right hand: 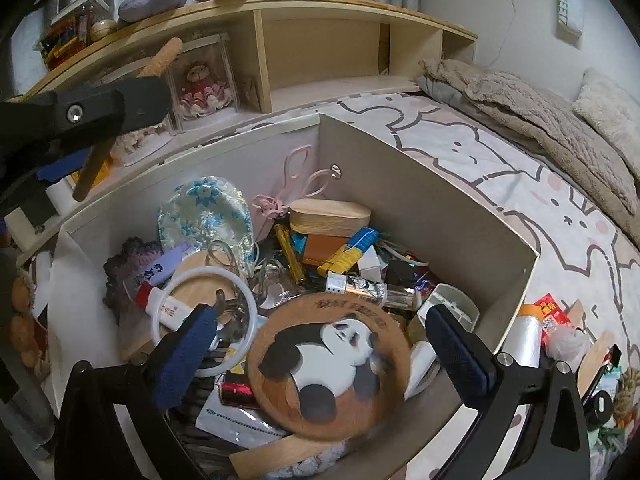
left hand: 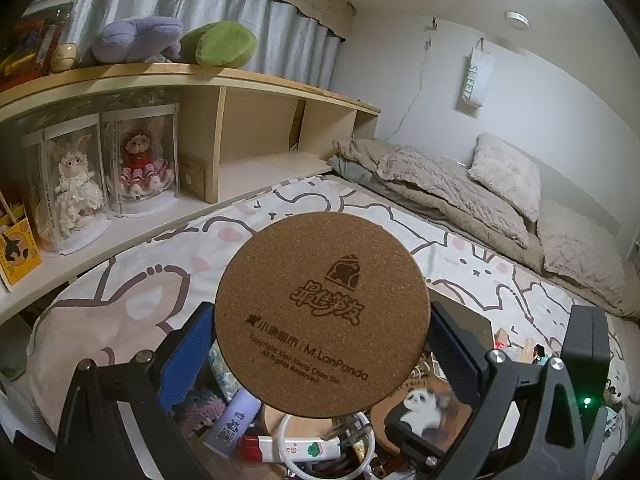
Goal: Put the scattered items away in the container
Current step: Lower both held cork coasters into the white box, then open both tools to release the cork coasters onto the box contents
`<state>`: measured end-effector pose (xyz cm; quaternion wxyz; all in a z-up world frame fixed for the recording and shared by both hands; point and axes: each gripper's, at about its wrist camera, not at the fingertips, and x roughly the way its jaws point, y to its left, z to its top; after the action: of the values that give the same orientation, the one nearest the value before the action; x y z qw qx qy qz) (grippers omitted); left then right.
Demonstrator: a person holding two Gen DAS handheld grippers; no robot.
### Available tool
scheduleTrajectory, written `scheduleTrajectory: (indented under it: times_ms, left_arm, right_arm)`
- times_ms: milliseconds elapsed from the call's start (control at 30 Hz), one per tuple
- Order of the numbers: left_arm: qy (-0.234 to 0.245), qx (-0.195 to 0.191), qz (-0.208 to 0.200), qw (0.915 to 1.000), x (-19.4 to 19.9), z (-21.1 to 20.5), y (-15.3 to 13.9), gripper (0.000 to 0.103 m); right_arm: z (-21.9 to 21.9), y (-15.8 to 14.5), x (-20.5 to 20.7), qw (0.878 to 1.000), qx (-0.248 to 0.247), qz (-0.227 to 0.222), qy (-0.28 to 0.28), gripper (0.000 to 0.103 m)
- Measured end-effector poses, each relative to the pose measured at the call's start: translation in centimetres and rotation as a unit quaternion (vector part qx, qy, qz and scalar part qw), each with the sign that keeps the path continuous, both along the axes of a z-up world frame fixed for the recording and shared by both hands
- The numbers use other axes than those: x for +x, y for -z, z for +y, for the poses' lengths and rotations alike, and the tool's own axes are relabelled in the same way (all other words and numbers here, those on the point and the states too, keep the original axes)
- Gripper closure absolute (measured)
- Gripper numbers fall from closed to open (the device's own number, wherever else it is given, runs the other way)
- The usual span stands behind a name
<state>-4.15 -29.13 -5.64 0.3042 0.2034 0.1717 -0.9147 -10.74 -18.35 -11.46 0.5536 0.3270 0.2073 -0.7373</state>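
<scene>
Two grippers hover over the cardboard box (right hand: 420,184): the left gripper (left hand: 322,334) clamps a round cork coaster (left hand: 322,316), the right gripper (right hand: 320,344) gapes wide above a panda coaster (right hand: 328,368) lying loose.

shelf (left hand: 280,80): two plush toys (left hand: 176,40) | boxed dolls (left hand: 140,160) | bed: pillows (left hand: 504,172)

Both the left gripper (left hand: 322,332) and right gripper (right hand: 320,344) are showing matte black angular frames, silver screw heads, and fingers (right hand: 188,352) wearing textured dark-blue pads.
</scene>
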Motion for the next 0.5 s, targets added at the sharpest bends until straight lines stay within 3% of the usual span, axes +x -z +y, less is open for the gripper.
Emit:
scheduleTrajectory:
  times_ms: [500]
  left_arm:
    - [0.022, -0.003, -0.028, 0.9994, -1.3, 0.5, 0.7, 0.002]
  right_arm:
    - [3.1, -1.6, 0.3, 1.0, -0.028, 0.001, 0.01, 0.0]
